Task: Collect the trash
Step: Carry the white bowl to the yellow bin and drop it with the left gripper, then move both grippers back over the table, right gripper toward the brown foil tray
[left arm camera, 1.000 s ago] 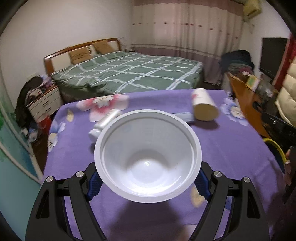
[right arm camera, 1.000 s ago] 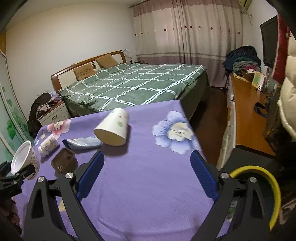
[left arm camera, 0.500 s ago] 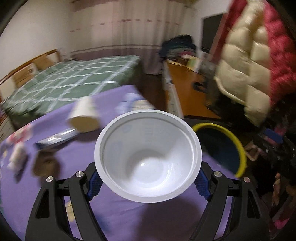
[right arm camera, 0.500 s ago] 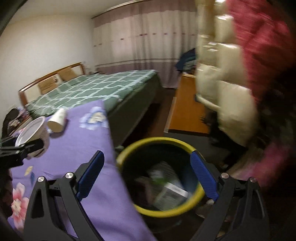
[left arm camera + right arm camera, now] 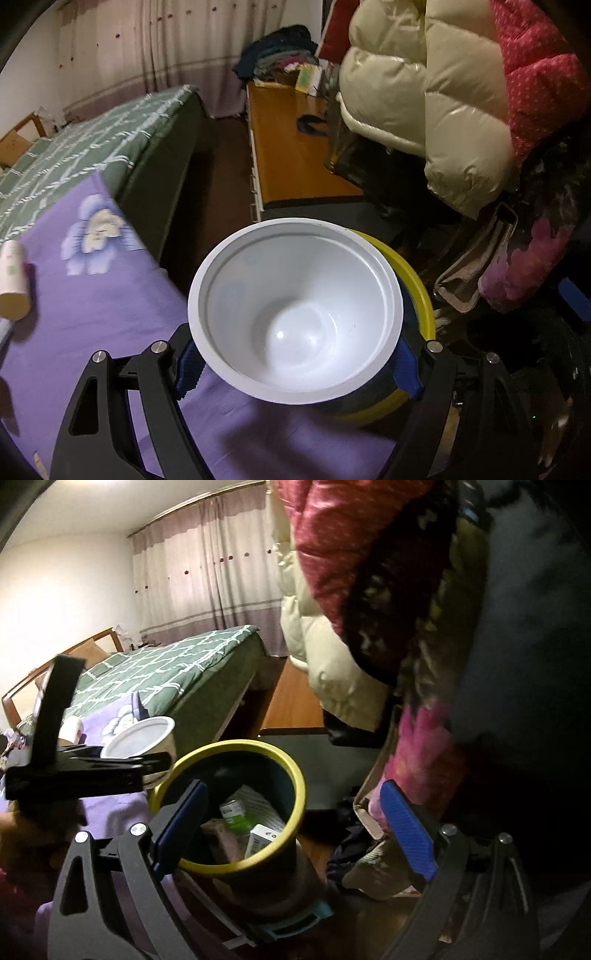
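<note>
My left gripper (image 5: 295, 365) is shut on an empty white plastic bowl (image 5: 295, 317), its blue pads pressing the bowl's two sides. The bowl hangs over the table's edge, with the yellow-rimmed trash bin (image 5: 417, 291) partly hidden behind it. In the right wrist view the same white bowl (image 5: 138, 736) sits in the left gripper (image 5: 147, 762) just left of the bin (image 5: 236, 805), which holds cartons and paper. My right gripper (image 5: 291, 827) stands open above the bin with nothing between its fingers.
A purple flowered tablecloth (image 5: 92, 295) covers the table, with a tipped paper cup (image 5: 13, 280) at its left edge. Puffy jackets (image 5: 443, 110) hang on the right above bags. A wooden desk (image 5: 291, 147) and a green bed (image 5: 74, 155) lie beyond.
Both grippers swung right from the table toward the bin. The bowl stayed in the left gripper and now hangs near the bin's rim; the right gripper now looks down into the bin.
</note>
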The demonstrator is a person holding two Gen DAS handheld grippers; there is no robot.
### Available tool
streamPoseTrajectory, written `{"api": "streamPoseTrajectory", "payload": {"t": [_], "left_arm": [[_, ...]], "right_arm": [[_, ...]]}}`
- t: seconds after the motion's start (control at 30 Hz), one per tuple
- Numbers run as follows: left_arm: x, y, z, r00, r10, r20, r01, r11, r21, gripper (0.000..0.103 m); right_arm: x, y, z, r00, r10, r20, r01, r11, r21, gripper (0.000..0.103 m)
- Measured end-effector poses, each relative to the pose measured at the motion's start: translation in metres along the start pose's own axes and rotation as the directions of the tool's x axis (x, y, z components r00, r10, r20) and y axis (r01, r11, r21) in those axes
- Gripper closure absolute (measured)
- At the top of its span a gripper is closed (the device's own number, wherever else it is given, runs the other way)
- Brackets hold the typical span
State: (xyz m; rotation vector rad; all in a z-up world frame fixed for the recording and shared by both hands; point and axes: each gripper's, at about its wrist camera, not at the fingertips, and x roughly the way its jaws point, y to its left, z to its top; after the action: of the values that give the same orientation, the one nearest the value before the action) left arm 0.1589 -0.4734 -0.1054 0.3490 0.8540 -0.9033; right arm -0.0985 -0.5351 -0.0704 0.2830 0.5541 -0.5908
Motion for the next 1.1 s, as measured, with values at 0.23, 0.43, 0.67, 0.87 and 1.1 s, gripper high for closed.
{"api": "streamPoseTrajectory", "payload": {"t": [0.23,0.43,0.67,0.87,1.1], "left_arm": [[0.011,-0.006,0.01,0.998,0.047,0.029,-0.048,0.999,0.019,0.007],[-0.035,0.028,0.001,0.991,0.076,0.109,-0.074,0.997,-0.028,0.007],[-0.124,0.106,-0.042,0.943,0.23,0.242,-0.196,0.968,-0.157,0.007],[-0.192,0.185,-0.095,0.859,0.438,0.264,-0.352,0.882,-0.314,0.007],[-0.247,0.297,-0.169,0.756,0.628,0.183,-0.464,0.712,-0.527,0.006]], "right_arm": [[0.004,0.0,-0.006,1.0,0.001,-0.01,-0.001,1.0,0.013,0.013],[0.006,0.01,-0.002,0.999,0.027,-0.025,-0.027,1.0,0.008,0.013],[0.015,0.046,0.006,0.993,0.113,-0.047,-0.114,0.993,-0.034,0.014],[0.017,0.1,0.018,0.978,0.204,-0.045,-0.208,0.973,-0.105,0.013],[0.016,0.179,0.031,0.944,0.321,-0.073,-0.329,0.923,-0.198,0.014]]}}
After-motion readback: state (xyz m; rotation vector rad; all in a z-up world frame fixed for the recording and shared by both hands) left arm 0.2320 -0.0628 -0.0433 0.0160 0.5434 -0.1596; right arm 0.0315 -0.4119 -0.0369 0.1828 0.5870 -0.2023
